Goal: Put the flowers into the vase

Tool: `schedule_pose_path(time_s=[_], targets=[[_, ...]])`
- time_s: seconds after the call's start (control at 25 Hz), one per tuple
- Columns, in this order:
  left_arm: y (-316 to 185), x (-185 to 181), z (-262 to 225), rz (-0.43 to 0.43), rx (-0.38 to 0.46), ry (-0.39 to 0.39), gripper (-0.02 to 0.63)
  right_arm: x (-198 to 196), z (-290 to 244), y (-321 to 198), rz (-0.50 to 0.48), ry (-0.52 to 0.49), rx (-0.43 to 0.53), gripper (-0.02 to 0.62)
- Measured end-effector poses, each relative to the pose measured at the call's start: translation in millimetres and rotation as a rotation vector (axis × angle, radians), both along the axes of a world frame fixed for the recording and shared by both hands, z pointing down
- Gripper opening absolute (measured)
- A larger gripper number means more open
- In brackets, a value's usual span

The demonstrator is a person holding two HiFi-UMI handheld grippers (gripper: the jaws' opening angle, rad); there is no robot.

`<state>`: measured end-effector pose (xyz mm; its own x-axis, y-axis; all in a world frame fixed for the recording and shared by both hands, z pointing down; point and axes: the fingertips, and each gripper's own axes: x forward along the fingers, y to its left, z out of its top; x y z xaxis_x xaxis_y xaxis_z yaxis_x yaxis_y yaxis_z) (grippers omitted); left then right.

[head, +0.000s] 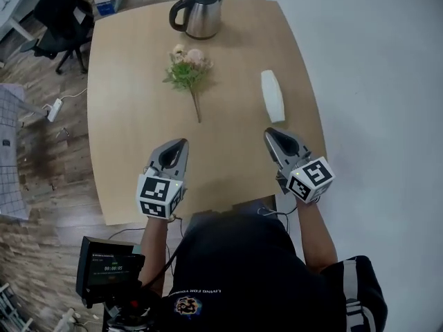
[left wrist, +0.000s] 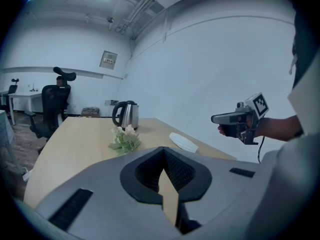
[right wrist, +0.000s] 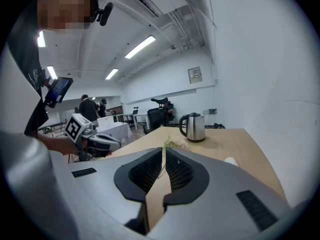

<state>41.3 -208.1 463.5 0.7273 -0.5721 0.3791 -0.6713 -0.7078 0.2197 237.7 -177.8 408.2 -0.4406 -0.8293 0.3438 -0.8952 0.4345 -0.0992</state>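
Closest to the camera is the person (head: 263,268) in a dark top, with a small screen (head: 107,265) mounted low at the left side. Both arms reach forward over the near edge of the pale wooden surface (head: 124,151).

The left gripper (head: 181,144) hangs above the near part of the surface, its tip aimed at the far end. In its own view the jaws are clenched tip to tip with nothing between them. The right gripper (head: 270,134) is held on the other side, near the right edge of the surface, and angled a little inward. Its jaws are pressed together too, and it is empty.

Just beyond the right gripper's tip lies the vase (head: 273,95). It is white and tipped over on its side, with its length running away from the person. It is apart from the gripper.

Further in, around the middle of the surface and well left of the vase, the flowers (head: 188,69) lie flat. The stem points back toward the person, and the pink blooms and green leaves face the far end. Neither gripper touches them.

At the far edge a steel kettle (head: 199,14) stands upright. Beyond the surface's left corner, on the wooden floor (head: 41,185), are a black office chair (head: 59,16) and a white power strip (head: 54,109).
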Motion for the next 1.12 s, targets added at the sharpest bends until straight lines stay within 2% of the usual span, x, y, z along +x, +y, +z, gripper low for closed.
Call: schedule_pose_path(time_s=[0.36,0.64,0.88,1.04,1.12], targets=[[-9.7,-25.6,1.1,-0.164,-0.025,-0.029,0.000,-12.1,24.4,-50.9,-0.119,0.007,-0.064,0.020],[8.5,-1.7,-8.1,-0.269,-0.034,-0.068,0.000,35.7,34.8,-70.8,-0.170,0.051,-0.049,0.020],[9.5,13.0,-11.8,-0.337,-0.023,-0.119,0.000,78.3,63.8,-114.1,-0.172,0.065,-0.040,0.021],[9.0,2.5,-9.9,-0.345,-0.016,-0.139,0.000,77.7,75.6,-131.6,-0.158,0.101,-0.029,0.021],[6.0,8.6,-12.8,-0.330,-0.013,-0.142,0.000,86.8,76.4,-135.7,-0.150,0.109,-0.035,0.021]])
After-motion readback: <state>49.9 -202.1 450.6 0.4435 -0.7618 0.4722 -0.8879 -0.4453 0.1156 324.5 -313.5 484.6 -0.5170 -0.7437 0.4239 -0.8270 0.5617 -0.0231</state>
